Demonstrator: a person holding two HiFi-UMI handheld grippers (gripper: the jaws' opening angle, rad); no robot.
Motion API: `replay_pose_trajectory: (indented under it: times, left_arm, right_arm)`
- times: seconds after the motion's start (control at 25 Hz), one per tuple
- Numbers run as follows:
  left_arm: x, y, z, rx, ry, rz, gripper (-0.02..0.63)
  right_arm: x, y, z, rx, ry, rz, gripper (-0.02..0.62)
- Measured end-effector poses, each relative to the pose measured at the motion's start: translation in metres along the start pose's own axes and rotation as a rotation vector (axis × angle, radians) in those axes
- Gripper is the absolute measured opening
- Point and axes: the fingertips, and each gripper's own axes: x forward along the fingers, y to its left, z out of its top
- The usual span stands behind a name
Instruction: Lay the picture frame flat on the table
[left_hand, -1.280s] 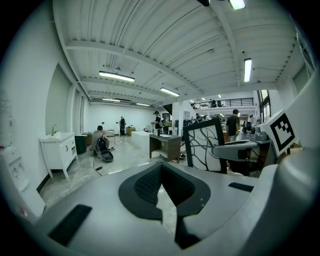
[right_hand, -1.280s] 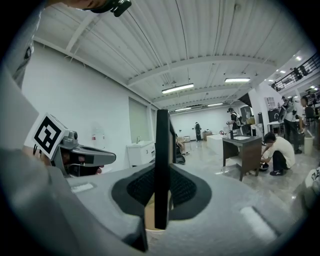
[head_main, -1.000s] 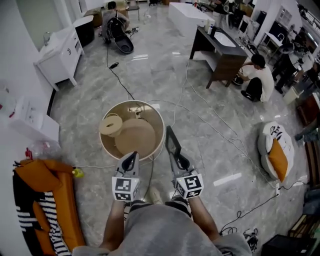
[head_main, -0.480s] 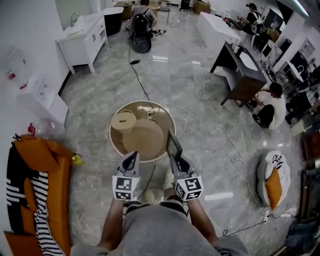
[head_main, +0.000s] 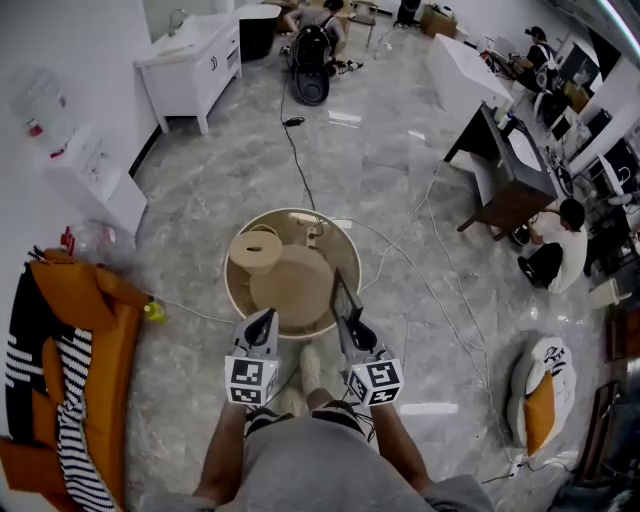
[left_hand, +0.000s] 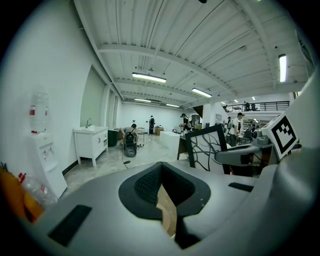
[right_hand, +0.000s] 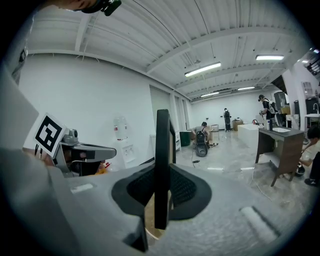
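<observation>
You're clamping the picture frame (head_main: 344, 296) upright and edge-on in the right gripper (head_main: 349, 322), just over the near right rim of the round tabletop (head_main: 290, 285). The left gripper (head_main: 263, 325) is clenched on nothing. Aim for the bare patch, clear of the tan spool (head_main: 254, 250). Tip the frame down gently before letting go.

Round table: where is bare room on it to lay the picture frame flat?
Free: the wide middle and near half of the round table, between the pale spool and the near rim. Crowded: the far side, with the spool at left.
</observation>
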Motion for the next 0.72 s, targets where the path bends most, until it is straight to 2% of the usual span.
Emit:
replay_pose_trajectory:
  times: [0.16,0.32,0.72]
  left_arm:
    - [0.033,0.009,-0.006,-0.001,0.043,0.023,0.015]
    - [0.070,0.025,-0.019,-0.038,0.080,0.053,0.015]
    - [0.150,0.066,-0.085,-0.114,0.211,0.113,0.015]
  right_arm:
    - [0.035,-0.020,-0.005,0.022,0.039,0.034,0.052]
    - [0.075,-0.042,-0.018,0.046,0.096,0.061,0.052]
    - [0.165,-0.085,-0.076,0.070,0.232,0.117,0.052]
